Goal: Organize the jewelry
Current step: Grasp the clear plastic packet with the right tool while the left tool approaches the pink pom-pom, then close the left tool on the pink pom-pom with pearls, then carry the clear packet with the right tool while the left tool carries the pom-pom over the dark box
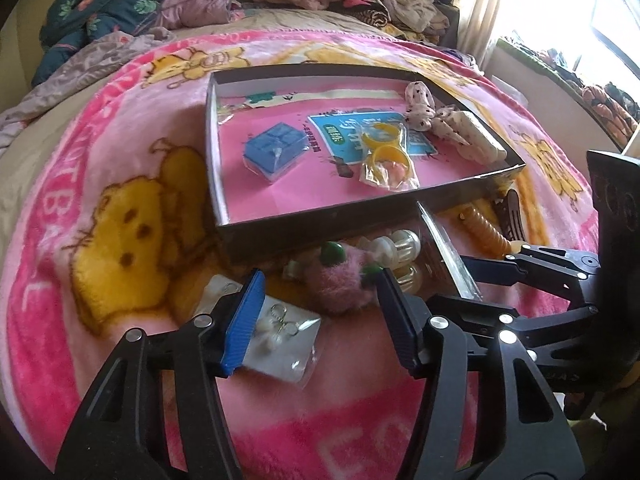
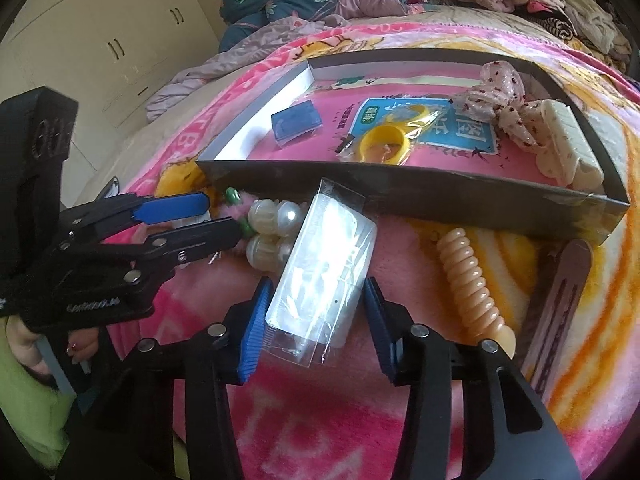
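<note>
Covering the bed, a pink fleece blanket [image 1: 132,132] with yellow cartoon bears carries large pale letters, only partly legible; the blue leaflet [image 2: 440,128] inside the shallow box [image 2: 400,196] bears Chinese characters. Heaped clothes [image 1: 120,12] lie beyond, with cream cupboards [image 2: 100,40] by the wall. The right gripper [image 2: 316,312] stands half-open around a clear jewelry packet [image 2: 320,272], pads barely apart from it. The left gripper [image 1: 316,320] stands half-open over an earring packet [image 1: 280,340], beside a pink fuzzy clip [image 1: 344,280].
</note>
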`<state>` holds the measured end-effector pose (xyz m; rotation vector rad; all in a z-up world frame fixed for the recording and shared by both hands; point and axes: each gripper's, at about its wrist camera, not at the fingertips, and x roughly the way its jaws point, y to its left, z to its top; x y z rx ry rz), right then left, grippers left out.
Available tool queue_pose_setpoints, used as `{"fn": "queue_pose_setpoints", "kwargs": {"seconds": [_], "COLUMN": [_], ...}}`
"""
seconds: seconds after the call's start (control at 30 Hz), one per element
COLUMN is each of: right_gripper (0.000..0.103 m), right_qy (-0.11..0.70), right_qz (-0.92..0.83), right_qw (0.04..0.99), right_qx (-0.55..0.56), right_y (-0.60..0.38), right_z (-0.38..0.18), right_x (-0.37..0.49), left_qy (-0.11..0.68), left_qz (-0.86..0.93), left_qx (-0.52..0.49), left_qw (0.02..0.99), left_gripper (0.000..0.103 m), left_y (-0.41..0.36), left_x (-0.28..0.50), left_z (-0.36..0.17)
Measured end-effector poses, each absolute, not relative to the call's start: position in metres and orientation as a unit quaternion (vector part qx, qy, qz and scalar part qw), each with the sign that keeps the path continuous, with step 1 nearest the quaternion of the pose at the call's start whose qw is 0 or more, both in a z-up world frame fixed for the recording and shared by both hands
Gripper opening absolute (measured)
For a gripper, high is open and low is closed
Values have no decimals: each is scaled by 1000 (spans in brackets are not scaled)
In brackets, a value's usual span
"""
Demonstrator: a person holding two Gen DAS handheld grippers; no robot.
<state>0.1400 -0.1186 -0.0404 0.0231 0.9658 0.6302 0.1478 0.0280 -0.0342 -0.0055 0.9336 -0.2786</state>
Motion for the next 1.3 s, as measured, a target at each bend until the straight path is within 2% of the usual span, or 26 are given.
{"fn": "queue_pose_setpoints", "kwargs": {"seconds": [0.17, 0.2, 0.57, 0.6, 0.63, 0.67, 0.7, 1.03, 1.3], "right_gripper": [43, 43, 43, 43, 43, 43, 43, 43, 43], "right_qy": [453, 453, 445, 443, 441, 439, 437, 417, 395], "right_qz": [297, 296, 286, 287, 287, 288, 290, 291, 283], "right_qw": [841, 841, 848, 849, 850, 850, 851, 861, 873], "right_qx": [11, 14, 27, 27, 27, 28, 27, 29, 32], "right_y": [-127, -130, -152, -153, -153, -154, -154, -161, -174], "right_z": [-38, -38, -28, -26, -24, -23, -21, -6, 10], "right_x": [139, 139, 137, 136, 136, 135, 134, 130, 130], "left_qy": [459, 462, 457, 455, 451, 445, 442, 447, 418], "left_qz": [-147, -153, -154, -152, -147, -147, -147, -142, -148], "left_qx": [-17, -25, -31, -30, -28, -37, -40, -50, -43], "left_qw": [876, 873, 876, 877, 880, 883, 884, 881, 895], "left_gripper": [49, 46, 38, 32, 10, 3, 0, 0, 0], "left_y": [25, 25, 20, 20, 21, 24, 26, 31, 23], "left_x": [157, 159, 153, 152, 150, 148, 147, 145, 143], "left_z": [-39, -40, -33, -32, -30, -26, -24, -22, 10]}}
